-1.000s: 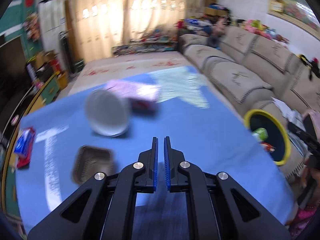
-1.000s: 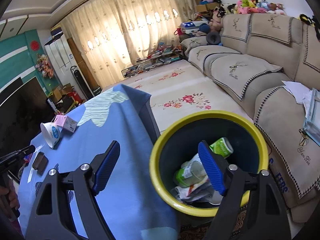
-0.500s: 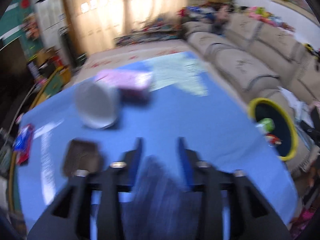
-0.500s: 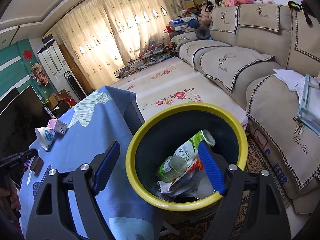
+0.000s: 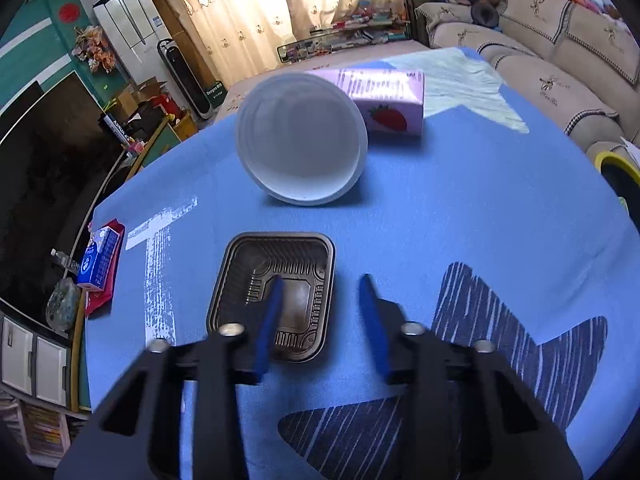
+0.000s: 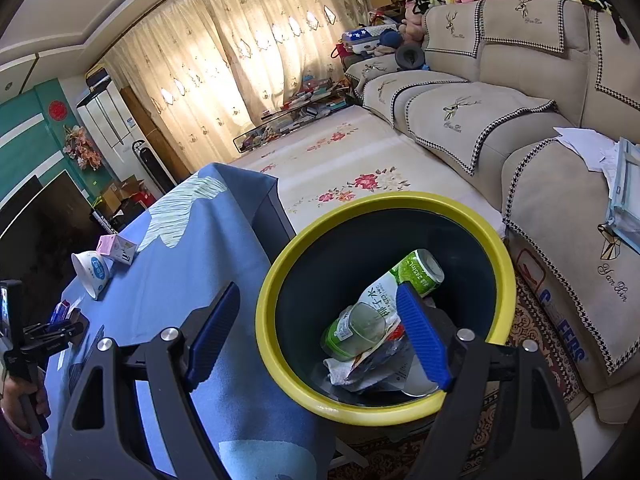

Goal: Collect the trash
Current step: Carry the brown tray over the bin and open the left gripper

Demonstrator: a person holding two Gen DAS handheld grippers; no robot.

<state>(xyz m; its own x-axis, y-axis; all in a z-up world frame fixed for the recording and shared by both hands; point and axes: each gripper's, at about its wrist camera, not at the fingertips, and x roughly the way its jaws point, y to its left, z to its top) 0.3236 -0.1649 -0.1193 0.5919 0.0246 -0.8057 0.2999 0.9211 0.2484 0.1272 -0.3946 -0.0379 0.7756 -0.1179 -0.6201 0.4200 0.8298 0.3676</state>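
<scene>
A dark brown plastic tray lies on the blue tablecloth. My left gripper is open and empty just over the tray's right edge, its left finger above the tray. Behind lie a white bowl on its side and a pink strawberry carton. My right gripper is open and empty over the yellow-rimmed bin, which holds a green bottle and wrappers. The bowl, the carton and the left gripper show in the right wrist view.
A red and blue packet lies at the table's left edge. The bin's rim shows at the table's right. A beige sofa with papers stands past the bin. A floral rug covers the floor.
My left gripper opened and moved forward and down over the brown tray. My right gripper stayed open and shifted further over the bin.
</scene>
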